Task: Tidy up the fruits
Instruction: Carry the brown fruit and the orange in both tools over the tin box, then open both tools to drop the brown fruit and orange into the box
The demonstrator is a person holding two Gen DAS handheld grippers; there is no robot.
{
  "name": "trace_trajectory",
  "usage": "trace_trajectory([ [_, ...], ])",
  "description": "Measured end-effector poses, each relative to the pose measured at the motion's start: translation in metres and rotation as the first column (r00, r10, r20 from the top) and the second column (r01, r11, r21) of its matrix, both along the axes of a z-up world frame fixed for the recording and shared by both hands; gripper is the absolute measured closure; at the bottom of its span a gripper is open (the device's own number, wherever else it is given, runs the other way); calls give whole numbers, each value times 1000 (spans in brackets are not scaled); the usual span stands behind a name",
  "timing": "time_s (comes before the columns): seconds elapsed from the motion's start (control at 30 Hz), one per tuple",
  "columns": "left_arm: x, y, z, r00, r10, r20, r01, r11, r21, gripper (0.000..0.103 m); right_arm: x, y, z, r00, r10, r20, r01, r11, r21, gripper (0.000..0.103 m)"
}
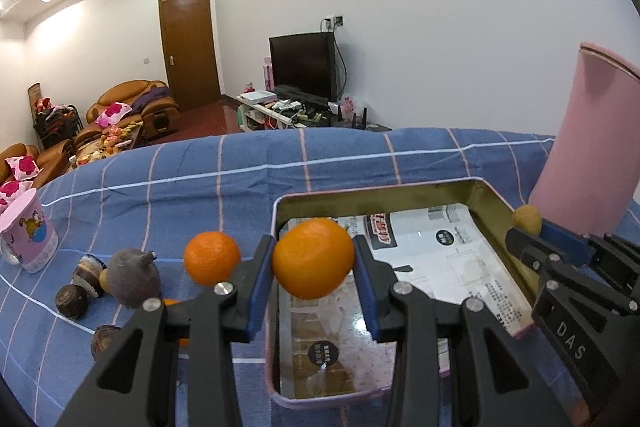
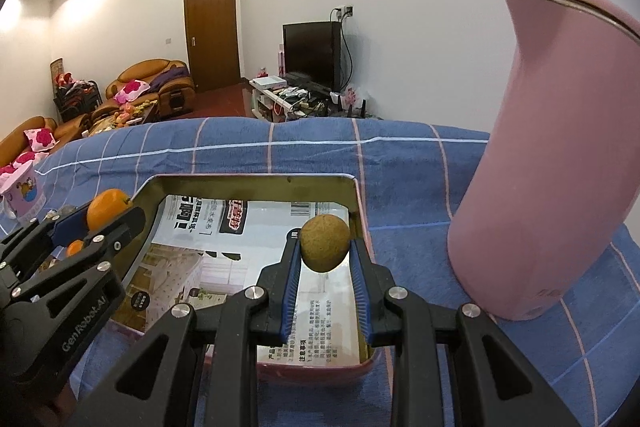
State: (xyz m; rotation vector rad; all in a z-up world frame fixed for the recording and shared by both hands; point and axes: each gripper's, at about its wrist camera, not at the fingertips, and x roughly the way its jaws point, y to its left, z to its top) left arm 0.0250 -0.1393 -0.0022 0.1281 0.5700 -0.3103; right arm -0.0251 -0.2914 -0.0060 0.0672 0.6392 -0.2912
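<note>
Both fruits are held over the tin (image 1: 496, 199) now: an orange (image 1: 313, 258) is clamped by the left gripper (image 1: 314, 267), a small brown fruit (image 2: 325, 243) pinched by the right gripper (image 2: 326, 259). Release is judged next. The tin is empty inside; the pink jug (image 2: 552, 155) crowds its right edge.

A home living room, plainly: brown leather sofas (image 1: 132, 103) with pink floral cushions (image 1: 114, 113) line the left wall, a dark television (image 2: 312, 53) stands on a low white stand (image 2: 280, 95) cluttered with cables, a wooden door (image 2: 212, 31) closes the far end, and a blue checked cloth (image 1: 200, 187) covers the near table.
</note>
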Motion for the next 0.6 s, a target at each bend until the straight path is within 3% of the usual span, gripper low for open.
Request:
trace_trajectory([
  [0.6, 1, -4, -3, 1000, 2, -18, -2, 1000, 19, 63, 4, 5, -7, 999, 38, -21, -38, 999, 19, 76],
])
